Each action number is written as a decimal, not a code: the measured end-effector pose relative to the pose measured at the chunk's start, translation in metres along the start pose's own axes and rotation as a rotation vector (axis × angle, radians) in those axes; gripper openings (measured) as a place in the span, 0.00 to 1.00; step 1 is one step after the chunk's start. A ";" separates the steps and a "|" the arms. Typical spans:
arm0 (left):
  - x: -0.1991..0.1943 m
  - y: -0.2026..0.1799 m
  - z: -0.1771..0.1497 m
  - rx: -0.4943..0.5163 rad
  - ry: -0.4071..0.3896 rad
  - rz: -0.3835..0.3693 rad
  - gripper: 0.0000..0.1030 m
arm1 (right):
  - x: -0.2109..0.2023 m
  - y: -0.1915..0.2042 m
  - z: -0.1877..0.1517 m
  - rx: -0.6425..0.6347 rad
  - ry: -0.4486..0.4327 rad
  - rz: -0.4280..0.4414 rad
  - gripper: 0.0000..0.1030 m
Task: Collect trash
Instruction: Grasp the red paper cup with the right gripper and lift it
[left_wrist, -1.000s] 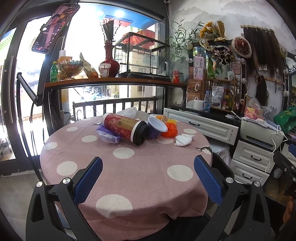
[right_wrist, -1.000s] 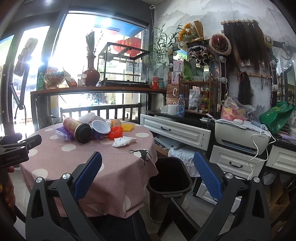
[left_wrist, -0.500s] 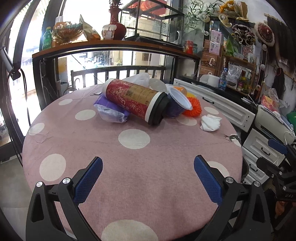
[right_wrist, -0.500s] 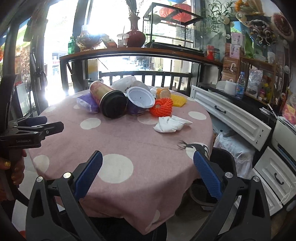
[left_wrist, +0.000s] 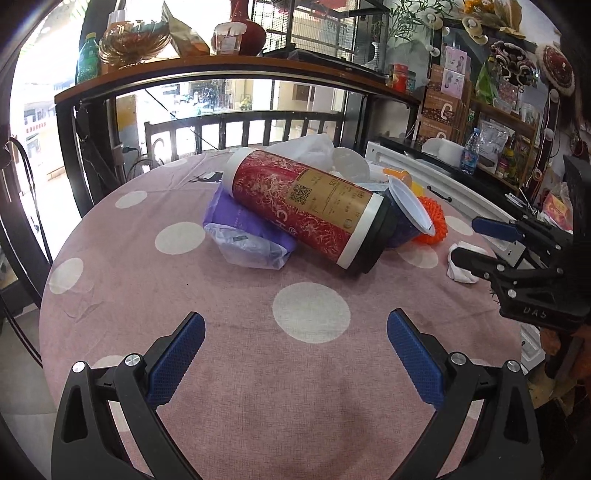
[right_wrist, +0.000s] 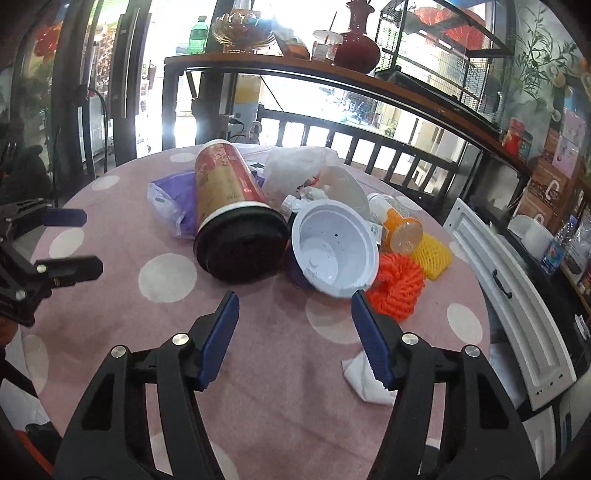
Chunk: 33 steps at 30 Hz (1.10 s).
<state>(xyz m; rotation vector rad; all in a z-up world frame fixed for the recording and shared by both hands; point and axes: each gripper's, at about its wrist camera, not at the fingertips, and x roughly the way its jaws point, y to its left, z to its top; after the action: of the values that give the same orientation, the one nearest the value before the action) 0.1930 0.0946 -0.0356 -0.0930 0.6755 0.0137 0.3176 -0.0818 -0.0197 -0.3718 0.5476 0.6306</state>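
My left tongs (left_wrist: 295, 332) gape wide over bare tablecloth (left_wrist: 240, 406). Ahead lies the trash: purple bag (left_wrist: 247, 236), red canister (left_wrist: 306, 206), white cup (right_wrist: 334, 254), orange net (right_wrist: 397, 291). My right tongs (right_wrist: 293, 314), empty, have just been closing, jaws apart.

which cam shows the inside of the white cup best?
Right wrist: the cup lies on its side with its mouth toward the lens, so the white interior shows fully. Left wrist sees the cup side-on, only rim and dark outer wall, partly behind the red canister.
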 end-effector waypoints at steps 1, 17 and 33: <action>0.001 0.001 0.000 0.003 0.003 -0.001 0.95 | 0.003 -0.002 0.007 0.009 0.005 0.027 0.62; 0.012 0.049 0.006 -0.028 0.028 0.025 0.95 | 0.125 0.055 0.143 -0.147 0.325 0.225 0.83; 0.027 0.098 0.013 -0.105 0.074 0.002 0.95 | 0.166 0.086 0.144 -0.323 0.481 0.140 0.71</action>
<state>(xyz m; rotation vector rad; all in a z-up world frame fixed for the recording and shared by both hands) 0.2179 0.1927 -0.0504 -0.1944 0.7486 0.0482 0.4274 0.1272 -0.0159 -0.8058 0.9402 0.7716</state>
